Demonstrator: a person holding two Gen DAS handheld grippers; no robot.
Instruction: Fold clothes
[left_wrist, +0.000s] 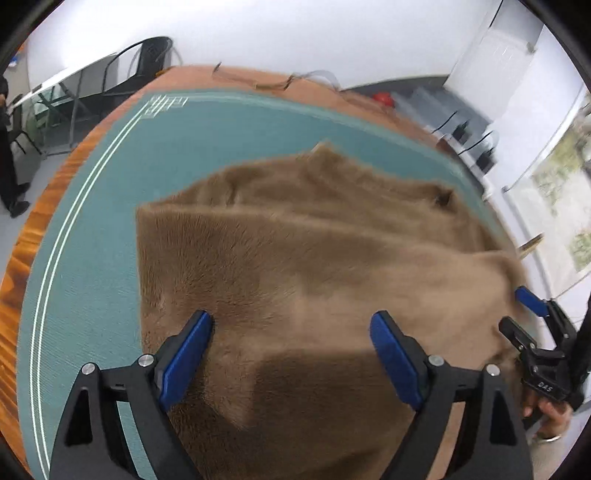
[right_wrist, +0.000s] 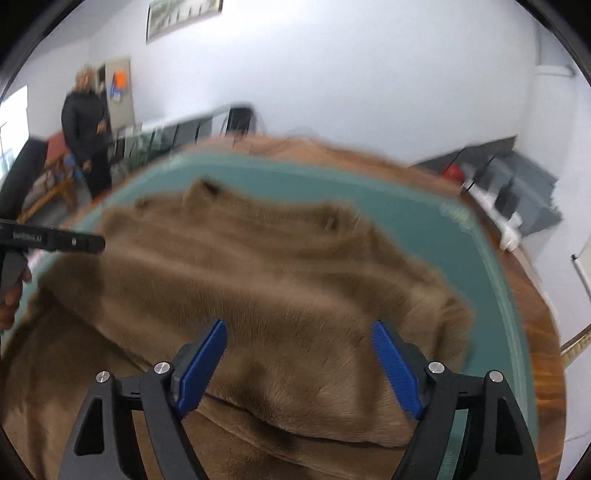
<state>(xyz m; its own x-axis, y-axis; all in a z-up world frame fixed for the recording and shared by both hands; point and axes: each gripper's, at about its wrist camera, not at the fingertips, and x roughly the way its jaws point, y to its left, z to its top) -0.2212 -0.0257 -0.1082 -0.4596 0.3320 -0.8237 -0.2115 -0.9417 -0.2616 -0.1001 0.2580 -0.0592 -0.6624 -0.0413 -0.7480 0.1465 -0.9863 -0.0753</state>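
Lying across a teal mat (left_wrist: 92, 221) on a wooden table (left_wrist: 22, 266), the brown furry garment (left_wrist: 295, 251) is sitting partly folded, one layer doubled over another. The left gripper (left_wrist: 291, 354) is hovering over its near part, blue fingers (left_wrist: 186, 360) spread wide and gripping nothing. The right gripper (right_wrist: 299, 365) is likewise gaping wide over the fur, empty. A person (right_wrist: 86, 129) is standing far left.

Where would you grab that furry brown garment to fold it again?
Probably at the near corners of the brown garment. Its folded left edge lies straight on the green mat, so the open left claw could come in from that side and pinch the corner. The open right claw could take the right edge where it bunches.
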